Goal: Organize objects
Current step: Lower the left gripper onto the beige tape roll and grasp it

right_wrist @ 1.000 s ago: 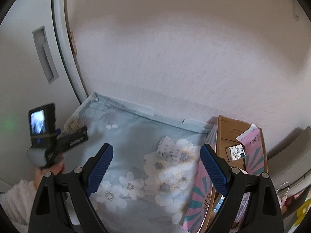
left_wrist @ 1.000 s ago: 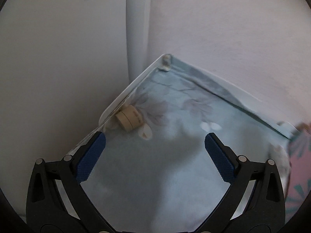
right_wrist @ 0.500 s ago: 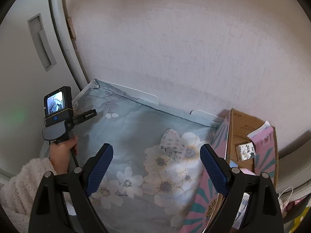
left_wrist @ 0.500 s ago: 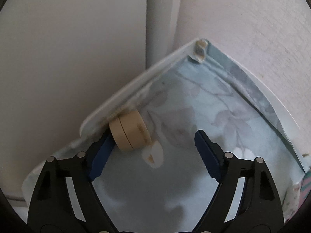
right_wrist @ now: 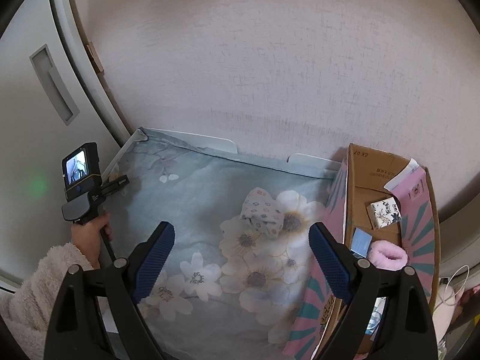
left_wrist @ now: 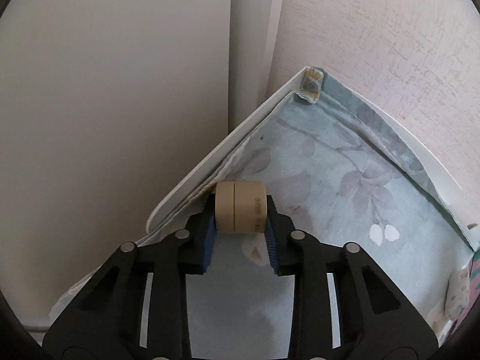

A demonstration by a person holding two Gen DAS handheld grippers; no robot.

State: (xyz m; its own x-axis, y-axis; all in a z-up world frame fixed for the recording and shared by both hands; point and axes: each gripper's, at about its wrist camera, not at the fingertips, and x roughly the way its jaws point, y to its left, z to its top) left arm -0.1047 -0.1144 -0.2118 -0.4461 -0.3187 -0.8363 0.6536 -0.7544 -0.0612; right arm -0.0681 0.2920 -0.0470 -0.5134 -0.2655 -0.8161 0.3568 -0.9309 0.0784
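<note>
Clenched on its prize: the left gripper (left_wrist: pixel 240 228) has its blue-padded jaws pressed against both flat faces of a tan tape roll (left_wrist: pixel 241 207), which sits at the 9 o'clock edge of the floral bedsheet (left_wrist: pixel 345 186), hard against the white bed rail (left_wrist: pixel 210 168). The right gripper (right_wrist: pixel 240 264) hangs over the middle of the bed with its jaws spread wide and nothing between them. A folded patterned cloth (right_wrist: pixel 262 211) lies on the sheet toward 1 o'clock from it, and a cardboard box (right_wrist: pixel 387 192) already holding odds and ends stands at 3 o'clock.

The risk from here, by the look of it, is the grip itself. The pads catch only the near part of the roll, so a quick lift could let it pivot or slip out and drop between rail and wall. The loose sheet bunched beside the roll might also snag and be dragged up with it.
</note>
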